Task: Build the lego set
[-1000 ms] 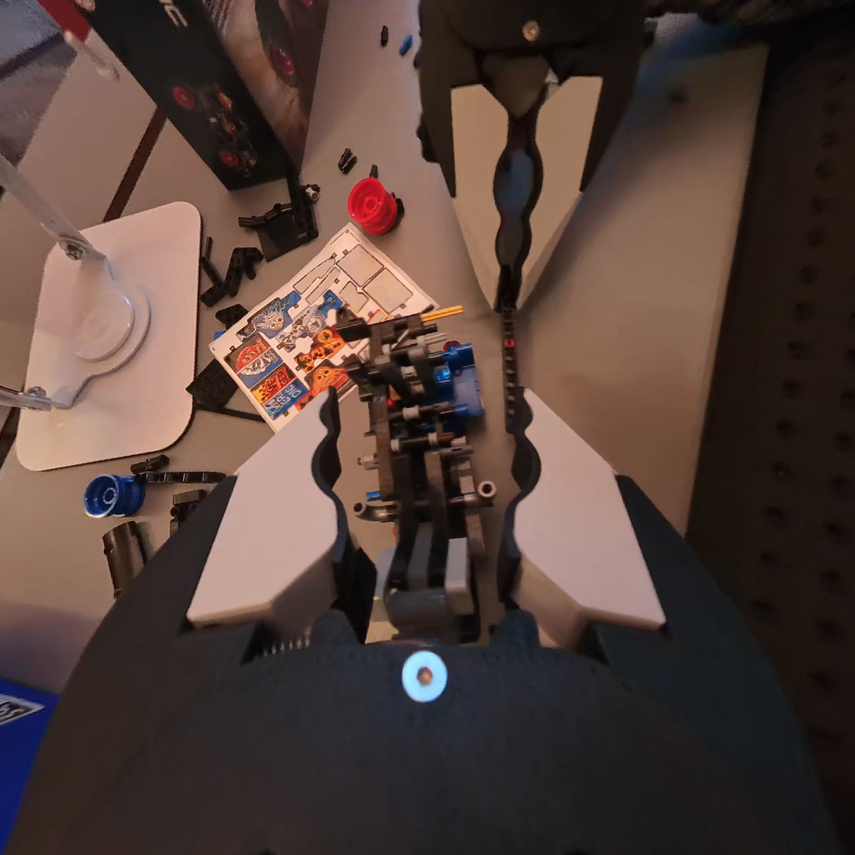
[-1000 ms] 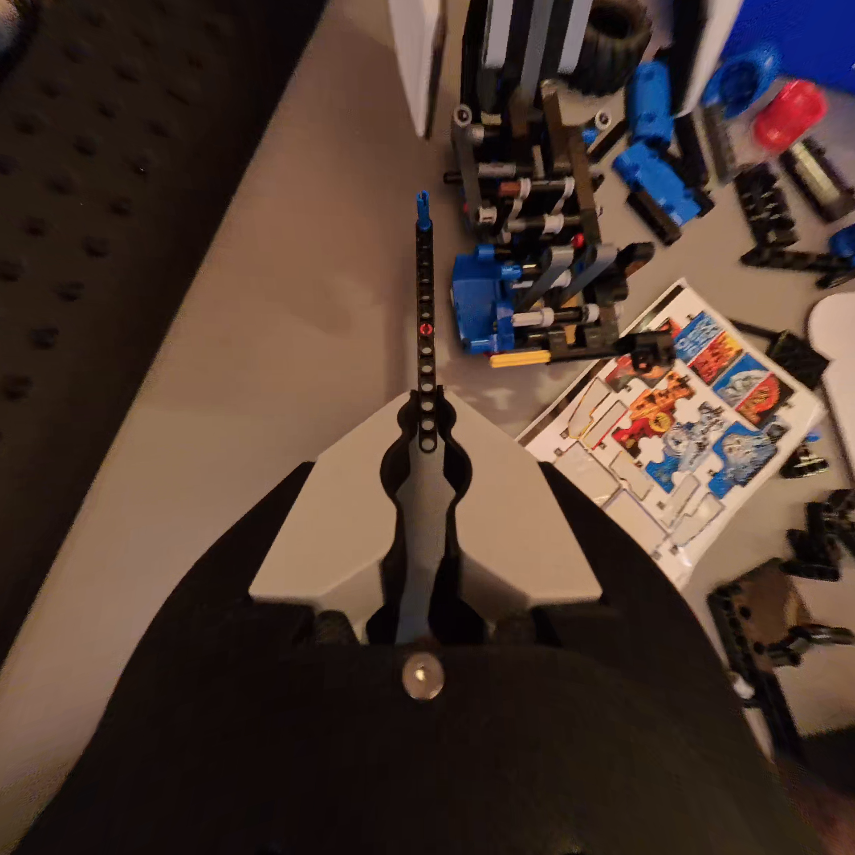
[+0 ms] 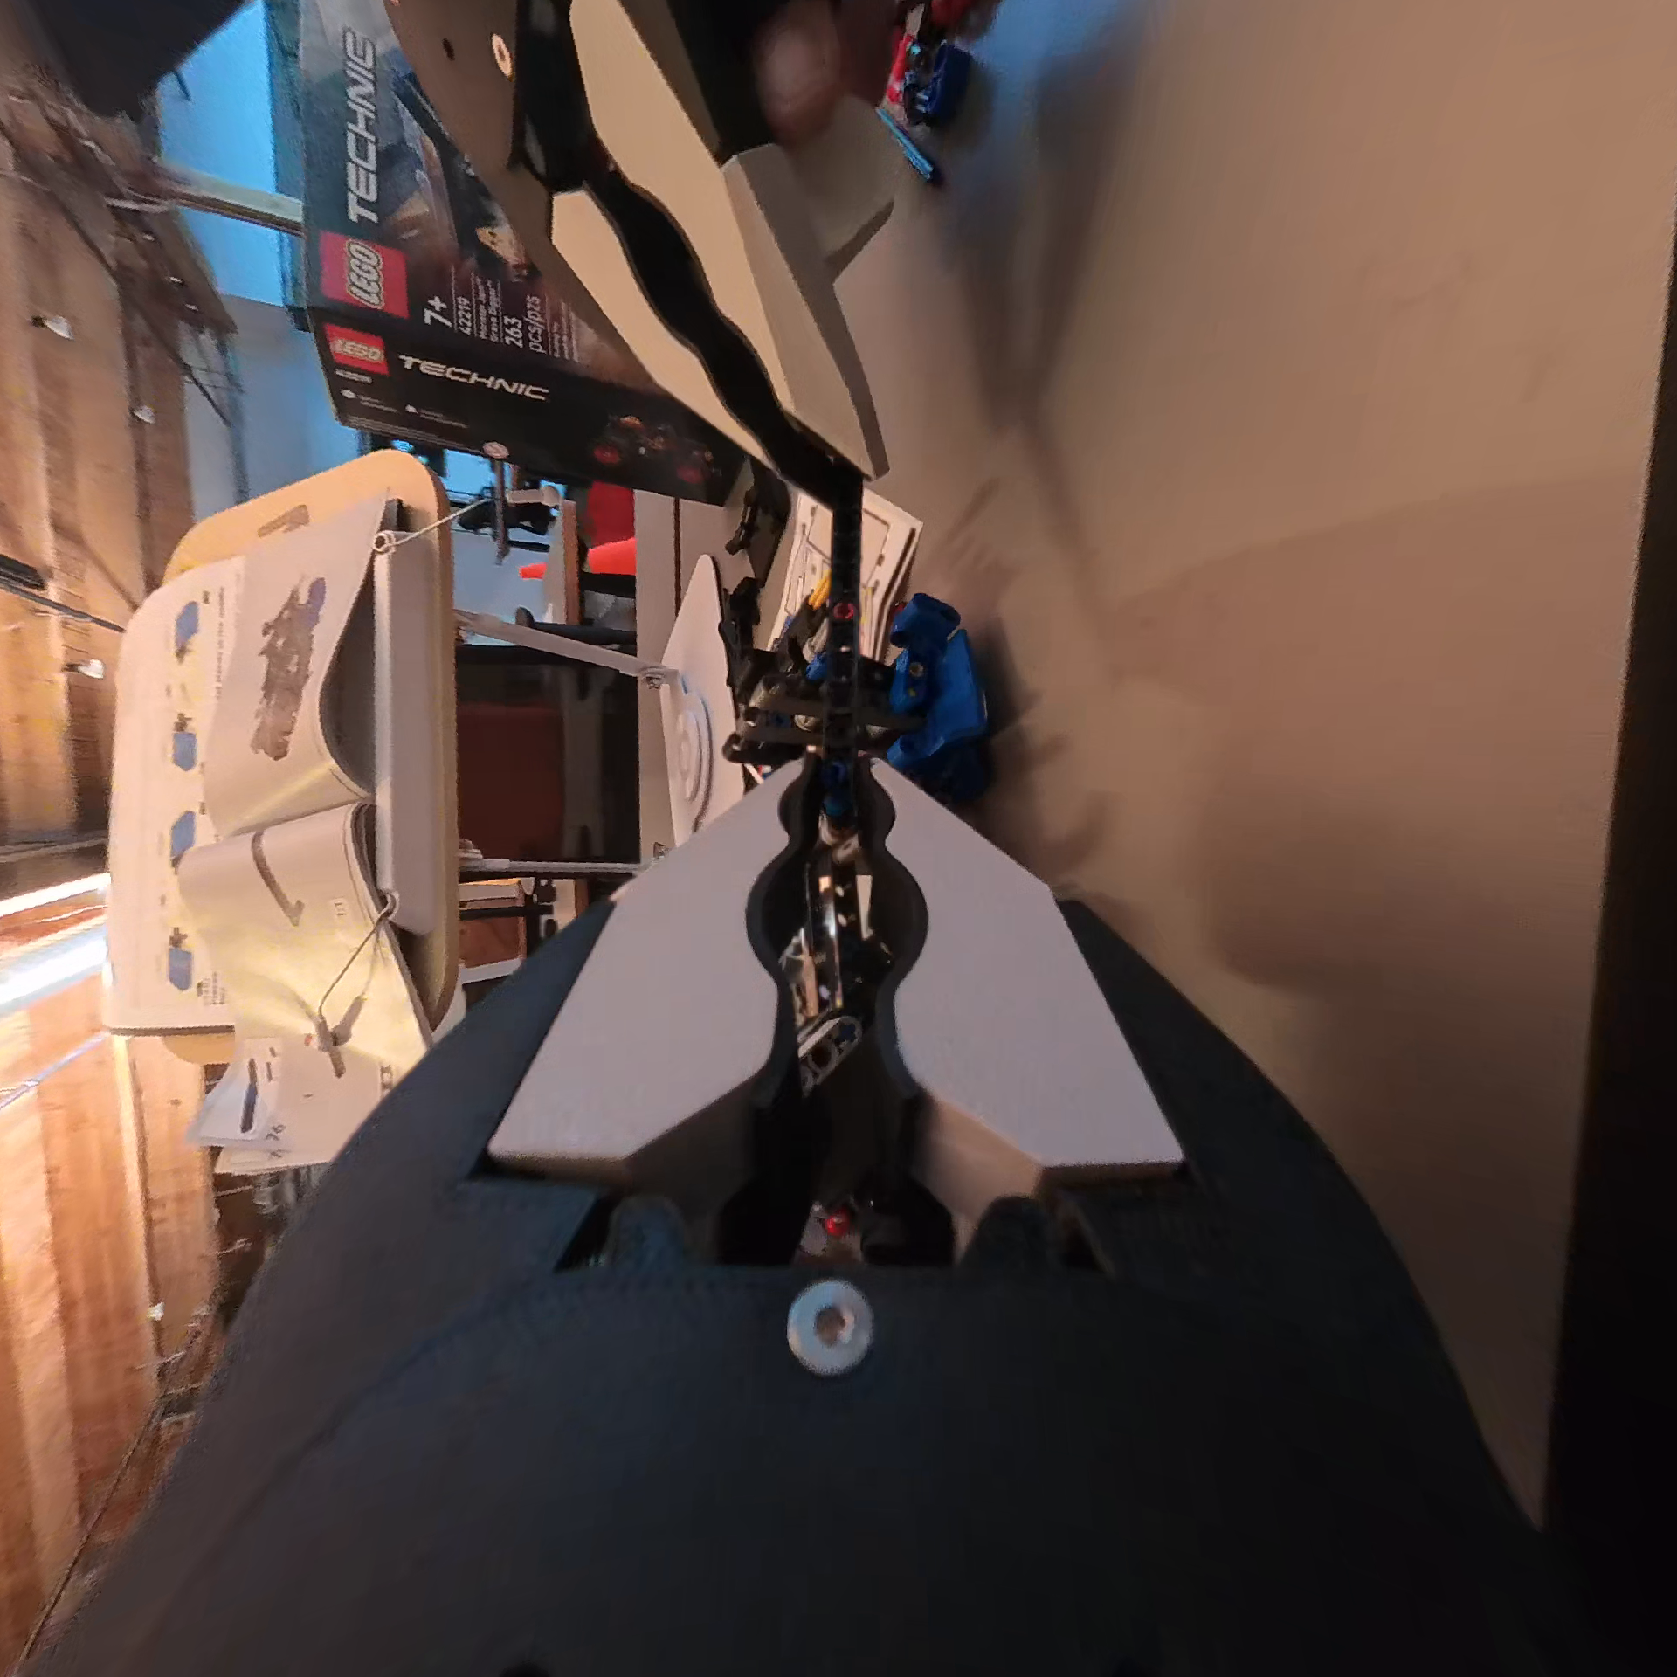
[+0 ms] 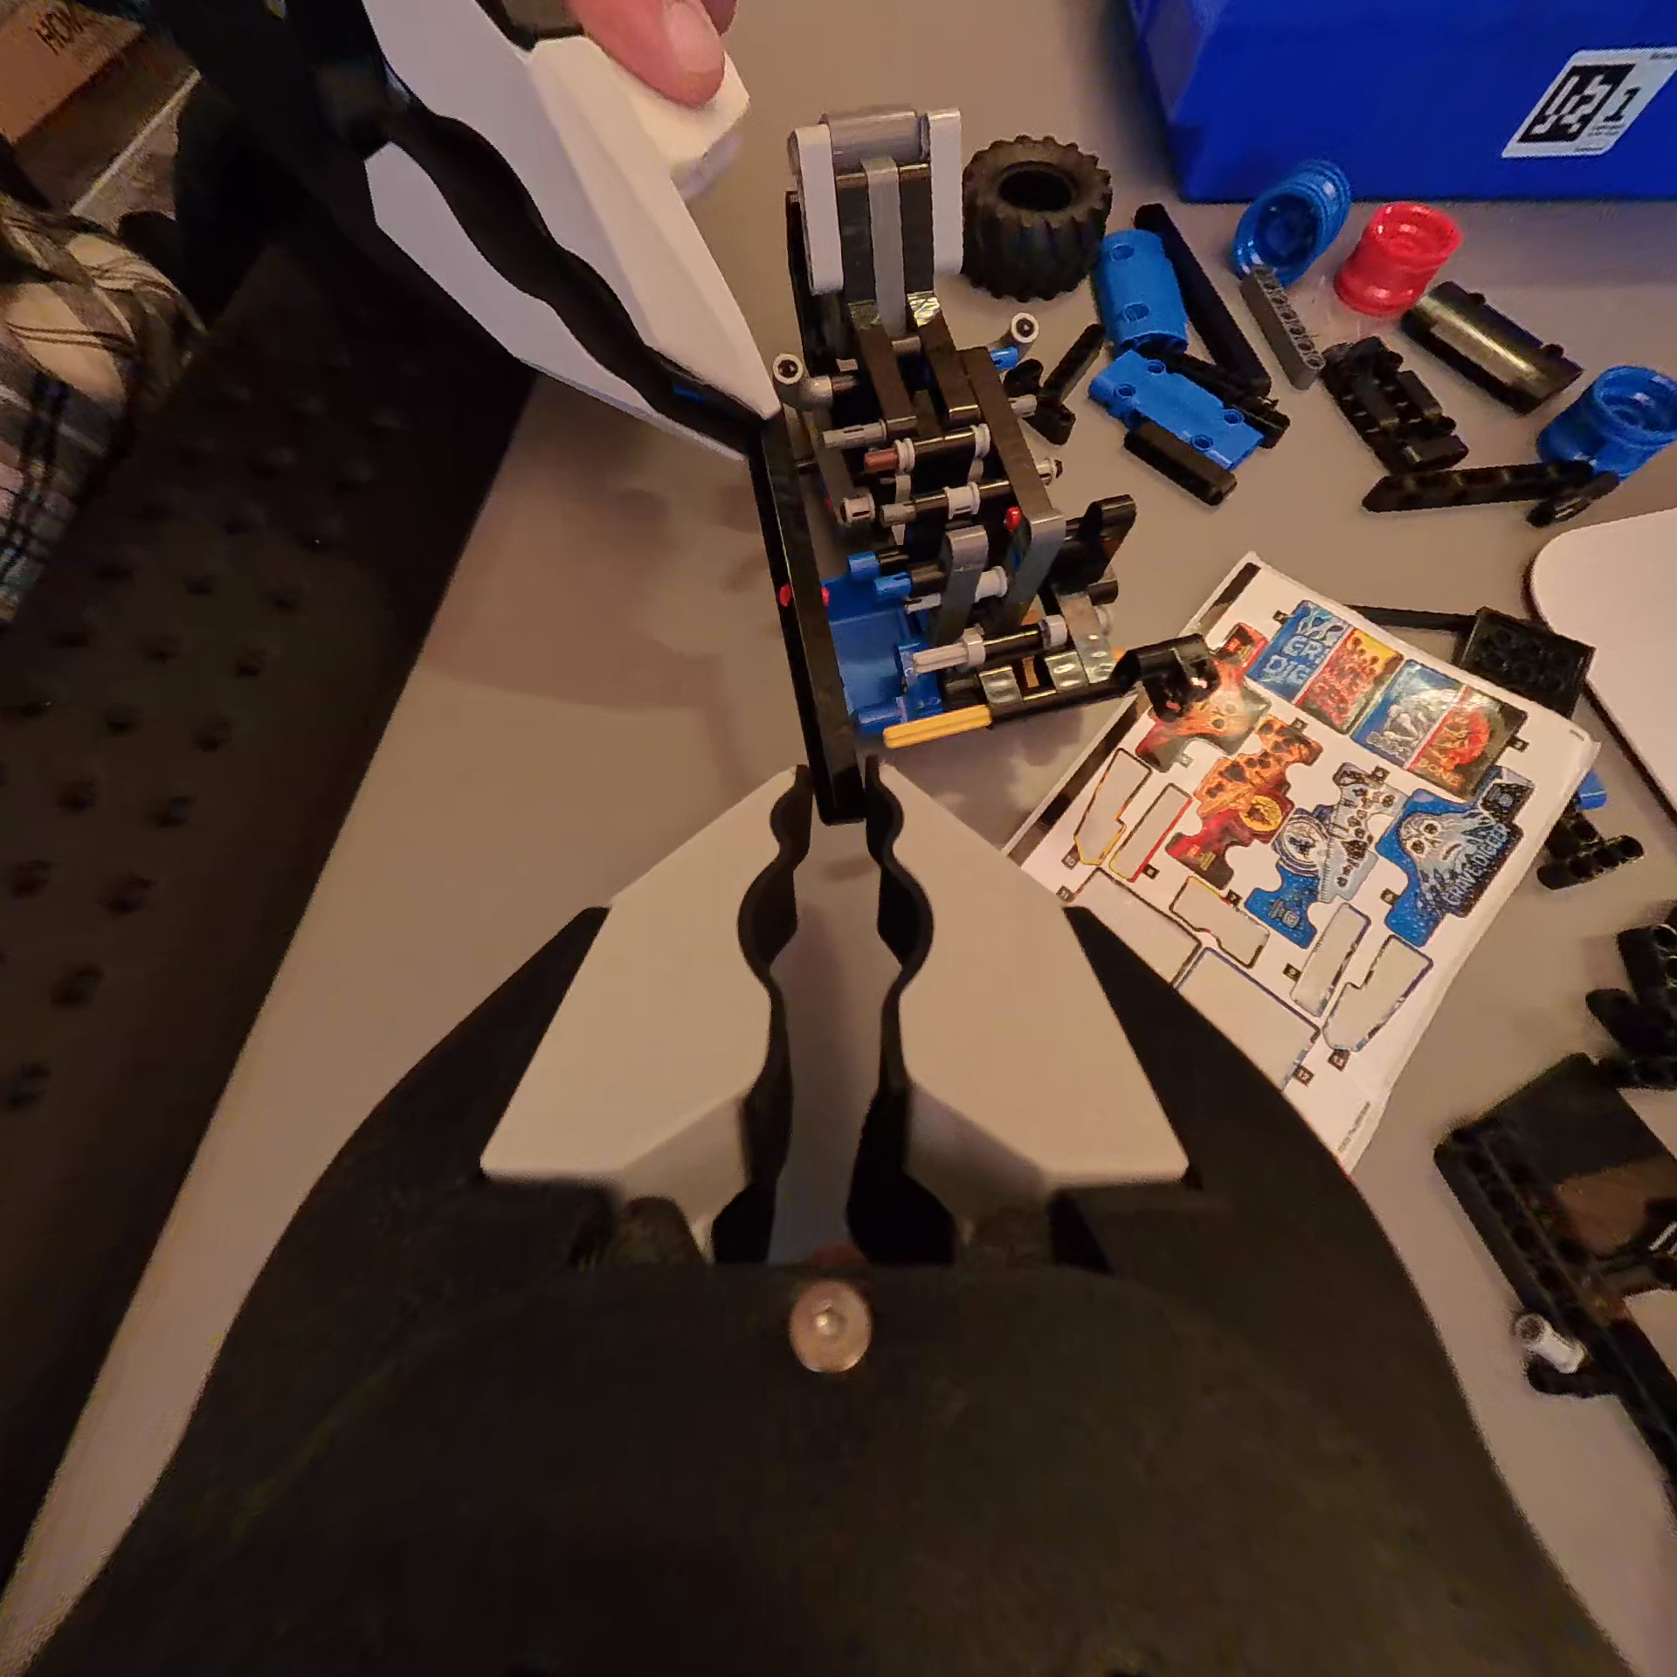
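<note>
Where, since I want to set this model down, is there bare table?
Bare grey table lies left of the model, between it and the dark dimpled mat, down to the right gripper holding the black beam. Right of the model is crowded: sticker sheet, tyre, loose blue and black parts.

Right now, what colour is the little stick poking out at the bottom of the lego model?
Yellow stick, clearest in the right wrist view.

Sticker sheet [image 4: 1307, 844] lies right of the chassis [image 4: 944, 508], tyre [image 4: 1034, 218] behind.
</note>
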The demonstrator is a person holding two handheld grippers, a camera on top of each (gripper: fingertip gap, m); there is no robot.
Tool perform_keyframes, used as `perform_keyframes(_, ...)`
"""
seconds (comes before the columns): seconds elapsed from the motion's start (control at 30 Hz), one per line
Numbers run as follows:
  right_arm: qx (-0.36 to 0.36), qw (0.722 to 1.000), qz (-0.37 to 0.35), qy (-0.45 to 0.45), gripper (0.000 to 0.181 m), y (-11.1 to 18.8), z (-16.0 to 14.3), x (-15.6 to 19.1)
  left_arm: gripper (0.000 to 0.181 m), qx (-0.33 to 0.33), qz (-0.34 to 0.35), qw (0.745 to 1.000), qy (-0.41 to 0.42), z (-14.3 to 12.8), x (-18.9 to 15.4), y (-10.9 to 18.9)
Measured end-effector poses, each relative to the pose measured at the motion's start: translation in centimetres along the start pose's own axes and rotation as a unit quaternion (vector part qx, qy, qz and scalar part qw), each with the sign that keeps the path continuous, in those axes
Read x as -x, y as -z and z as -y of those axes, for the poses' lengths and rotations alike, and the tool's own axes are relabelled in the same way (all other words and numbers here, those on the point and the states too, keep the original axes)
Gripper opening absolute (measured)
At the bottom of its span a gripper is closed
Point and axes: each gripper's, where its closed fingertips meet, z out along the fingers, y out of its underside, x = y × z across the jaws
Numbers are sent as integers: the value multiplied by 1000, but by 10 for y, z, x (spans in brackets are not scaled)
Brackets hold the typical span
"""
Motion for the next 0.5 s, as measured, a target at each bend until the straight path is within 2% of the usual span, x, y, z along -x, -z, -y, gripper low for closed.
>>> perform_keyframes(0.23,-5,1000,-14,-7,10,-3,2,-5,6,4,42,999,1,-1,4,2)
perform_keyframes(0.5,-7,1000,-13,-19,8,-1,0,-8,5,19,55,998,-9,-8,2,1)
